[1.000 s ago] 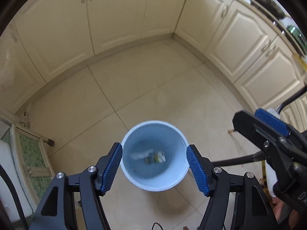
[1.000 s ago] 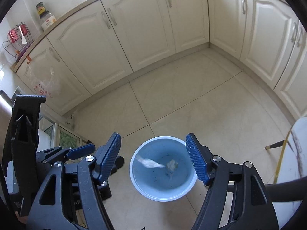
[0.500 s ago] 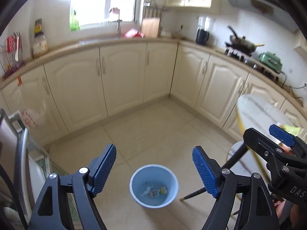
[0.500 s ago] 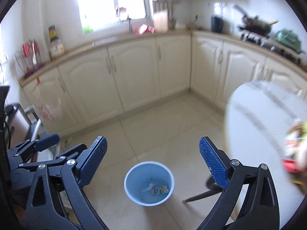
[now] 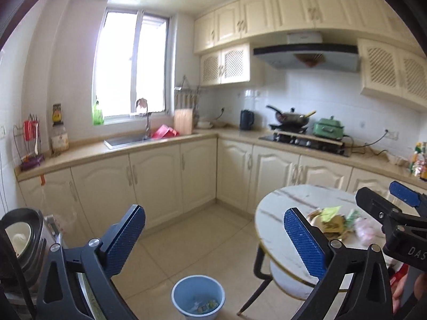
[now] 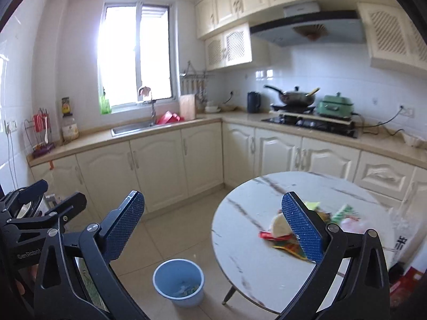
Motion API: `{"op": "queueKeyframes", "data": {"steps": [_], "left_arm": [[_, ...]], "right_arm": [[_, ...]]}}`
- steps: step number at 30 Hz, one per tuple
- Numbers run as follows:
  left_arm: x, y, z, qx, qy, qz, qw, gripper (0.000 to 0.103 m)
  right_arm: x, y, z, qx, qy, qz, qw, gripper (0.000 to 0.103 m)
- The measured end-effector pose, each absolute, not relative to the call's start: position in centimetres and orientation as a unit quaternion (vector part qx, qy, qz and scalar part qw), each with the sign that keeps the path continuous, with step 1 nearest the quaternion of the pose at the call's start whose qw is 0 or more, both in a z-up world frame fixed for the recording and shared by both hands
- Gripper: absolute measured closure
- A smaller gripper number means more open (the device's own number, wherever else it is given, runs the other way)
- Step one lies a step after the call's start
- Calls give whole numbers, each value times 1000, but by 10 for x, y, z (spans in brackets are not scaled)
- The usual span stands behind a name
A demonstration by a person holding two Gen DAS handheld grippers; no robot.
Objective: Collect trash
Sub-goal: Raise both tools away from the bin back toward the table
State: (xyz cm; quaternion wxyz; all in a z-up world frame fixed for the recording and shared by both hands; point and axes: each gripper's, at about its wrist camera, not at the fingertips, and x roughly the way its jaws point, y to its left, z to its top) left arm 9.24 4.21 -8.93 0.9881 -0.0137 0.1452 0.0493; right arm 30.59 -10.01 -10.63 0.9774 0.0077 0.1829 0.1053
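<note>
Right wrist view: right gripper (image 6: 213,229) and left gripper (image 5: 214,240), jaws opening, empty. Trash (image 6: 315,226) heaped on table (image 6: 248,261), right of frame; bin (image 6: 178,282) lower centre. Risk: a loose pinch scatters wrappers onto the floor.

Cream cabinets (image 6: 157,165) below a beige counter with steel sink (image 6: 133,128). On the stove (image 6: 312,124), a dark wok (image 6: 295,97) beside a green pot (image 6: 336,106). Black kettle (image 6: 253,102) nearby; perhaps a cutting board (image 6: 187,106) against the wall.
</note>
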Motion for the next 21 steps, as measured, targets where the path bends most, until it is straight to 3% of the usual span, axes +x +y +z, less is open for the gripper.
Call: {"op": "queueKeyframes", "data": {"steps": [10,21], "left_arm": [[-70,48,-93,-2,84,13,996,1],[-119,48,-110,-11,41,22,999,1]], "right_arm": [[208,-153,-49,-6,118,44,992,0],[155,-161,-7,-16,54,35,998,0]]}}
